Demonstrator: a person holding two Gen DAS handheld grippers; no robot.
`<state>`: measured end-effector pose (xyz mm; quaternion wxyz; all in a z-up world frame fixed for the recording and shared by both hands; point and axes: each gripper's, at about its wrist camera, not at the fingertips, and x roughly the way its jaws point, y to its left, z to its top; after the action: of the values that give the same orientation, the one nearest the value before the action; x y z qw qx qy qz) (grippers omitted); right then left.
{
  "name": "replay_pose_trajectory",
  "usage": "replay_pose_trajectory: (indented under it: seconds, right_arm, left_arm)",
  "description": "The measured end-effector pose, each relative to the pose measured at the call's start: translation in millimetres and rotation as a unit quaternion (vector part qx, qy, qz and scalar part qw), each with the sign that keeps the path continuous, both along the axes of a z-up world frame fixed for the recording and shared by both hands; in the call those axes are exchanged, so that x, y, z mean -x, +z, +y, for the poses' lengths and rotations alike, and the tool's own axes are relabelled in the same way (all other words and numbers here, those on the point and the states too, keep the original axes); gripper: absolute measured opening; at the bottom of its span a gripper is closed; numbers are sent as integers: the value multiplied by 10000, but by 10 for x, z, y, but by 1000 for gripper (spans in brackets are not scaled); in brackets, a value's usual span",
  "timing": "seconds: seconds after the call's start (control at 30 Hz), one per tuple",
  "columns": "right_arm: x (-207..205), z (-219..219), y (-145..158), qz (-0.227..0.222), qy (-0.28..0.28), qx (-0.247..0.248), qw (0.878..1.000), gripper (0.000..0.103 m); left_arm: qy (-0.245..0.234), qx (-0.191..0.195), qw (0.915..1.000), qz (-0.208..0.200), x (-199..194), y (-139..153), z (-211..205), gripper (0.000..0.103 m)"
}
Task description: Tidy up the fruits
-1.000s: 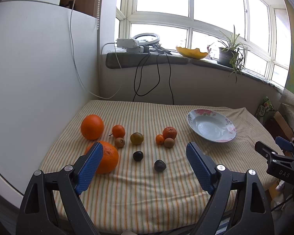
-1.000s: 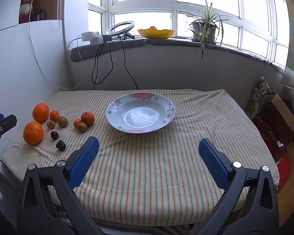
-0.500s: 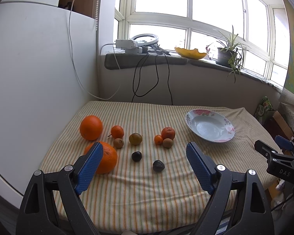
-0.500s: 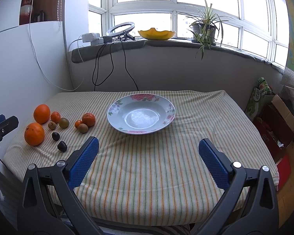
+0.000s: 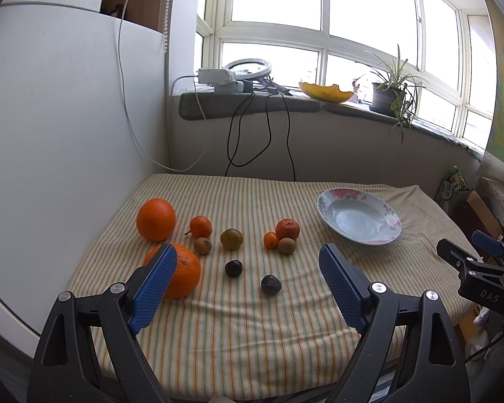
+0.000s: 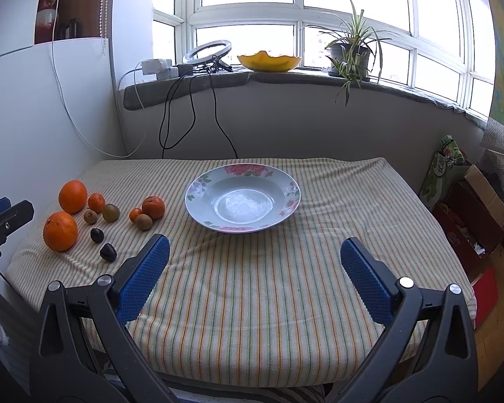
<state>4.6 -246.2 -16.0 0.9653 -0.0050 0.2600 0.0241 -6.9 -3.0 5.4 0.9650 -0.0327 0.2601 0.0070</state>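
Pre-grasp stage, nothing picked yet: striped table [image 6: 252,285], empty floral plate [image 6: 198,213] mid-table, fruits all on cloth at left, well apart from plate. Next likely: lower onto near big orange [image 5: 184,270], carry to plate. Left gripper [image 5: 247,283] spread wide, empty, raised over front edge. Right gripper [image 6: 252,277] likewise released, facing plate

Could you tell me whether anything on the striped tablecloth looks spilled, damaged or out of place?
Nothing stands out. The floral-rimmed plate sits empty and level, and the loose fruits, such as the large orange, lie whole on the striped tablecloth.
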Motion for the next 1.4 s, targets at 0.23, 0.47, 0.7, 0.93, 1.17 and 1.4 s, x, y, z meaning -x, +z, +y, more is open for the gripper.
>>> replay_pose_trajectory:
  seconds: [0.23,0.47,0.7,0.93,1.17,1.4]
  right_arm:
    - [5,3,-9,-11,1,6,10000,103]
    - [-1,10,-13,10,-2,0,10000,103]
    - [-6,30,-36,13,45,31,10000,103]
    - [-11,45,-46,18,38,18,10000,103]
    - [-18,57,-77,44,61,35,10000,103]
    - [-52,94,-93,100,141,43,9998,103]
  left_arm:
    - [-19,6,10000,-6,-9,4,-2,87]
    - [-21,19,10000,-9,-9,-3,7,87]
    - [-23,20,10000,-14,-5,-10,8,87]
    - [-27,23,10000,-13,-7,-10,7,87]
    - [-23,31,10000,-19,-3,-15,16,87]
    - [-17,135,9999,6,-8,-52,92,87]
